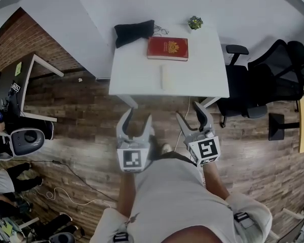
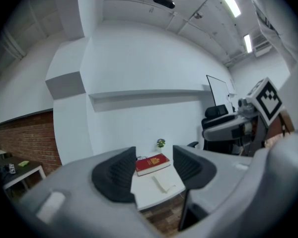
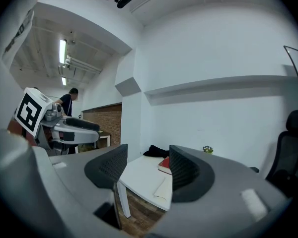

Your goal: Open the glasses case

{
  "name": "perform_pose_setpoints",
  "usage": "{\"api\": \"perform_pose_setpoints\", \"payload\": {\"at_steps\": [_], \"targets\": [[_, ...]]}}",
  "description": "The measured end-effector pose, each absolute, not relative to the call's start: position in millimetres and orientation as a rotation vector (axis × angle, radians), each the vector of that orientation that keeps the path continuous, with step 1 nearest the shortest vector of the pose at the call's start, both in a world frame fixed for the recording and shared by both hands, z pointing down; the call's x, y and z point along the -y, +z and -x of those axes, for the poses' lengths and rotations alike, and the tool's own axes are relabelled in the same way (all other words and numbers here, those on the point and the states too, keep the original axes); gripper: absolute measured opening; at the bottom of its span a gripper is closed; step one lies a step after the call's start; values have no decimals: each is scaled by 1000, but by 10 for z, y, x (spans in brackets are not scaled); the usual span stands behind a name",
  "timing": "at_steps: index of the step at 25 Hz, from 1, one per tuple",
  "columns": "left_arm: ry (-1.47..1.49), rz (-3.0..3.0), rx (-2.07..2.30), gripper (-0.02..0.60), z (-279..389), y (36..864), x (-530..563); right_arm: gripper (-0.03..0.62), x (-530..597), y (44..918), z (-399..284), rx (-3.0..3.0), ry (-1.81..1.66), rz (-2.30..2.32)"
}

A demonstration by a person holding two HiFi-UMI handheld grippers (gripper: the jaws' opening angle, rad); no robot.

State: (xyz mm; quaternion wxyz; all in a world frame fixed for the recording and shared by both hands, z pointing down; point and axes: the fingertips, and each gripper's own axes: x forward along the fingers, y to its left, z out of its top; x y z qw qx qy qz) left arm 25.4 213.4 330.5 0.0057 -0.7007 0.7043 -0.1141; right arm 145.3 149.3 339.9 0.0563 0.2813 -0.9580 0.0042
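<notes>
- A room with a wood-plank floor (image 1: pixel 81 130) and white walls; a person stands on it, facing a white table (image 1: pixel 202 80) set against the wall.
- A black office chair (image 1: pixel 273 70) stands just right of the table.
- The left gripper (image 1: pixel 138 118) and right gripper (image 1: pixel 191 114) are held side by side in front of the person, short of the table's near edge. Each one's own view shows its jaws apart with nothing between them, only the table seen through the gap.
- A black cloth (image 1: pixel 134 33) lies at the far left corner.
- A red book (image 1: pixel 167 48) lies beside it, near the far edge.
- The case (image 1: pixel 165 77), pale and long, lies shut near the table's middle, in front of the book and apart from it.
- A small plant (image 1: pixel 195 22) sits at the far right corner.
- Step, as I judge it: the approach; the case is untouched.
- Next, both grippers likely need to reach over the table, one to pin the base, the other to catch the lid's edge and lift.
</notes>
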Motion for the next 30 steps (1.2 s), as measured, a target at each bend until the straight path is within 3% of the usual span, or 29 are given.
{"api": "perform_pose_setpoints", "payload": {"at_steps": [30], "targets": [[-313, 2336, -2053, 218, 418, 3376, -1019, 255, -530, 3508, -892, 2770, 24, -1033]]}}
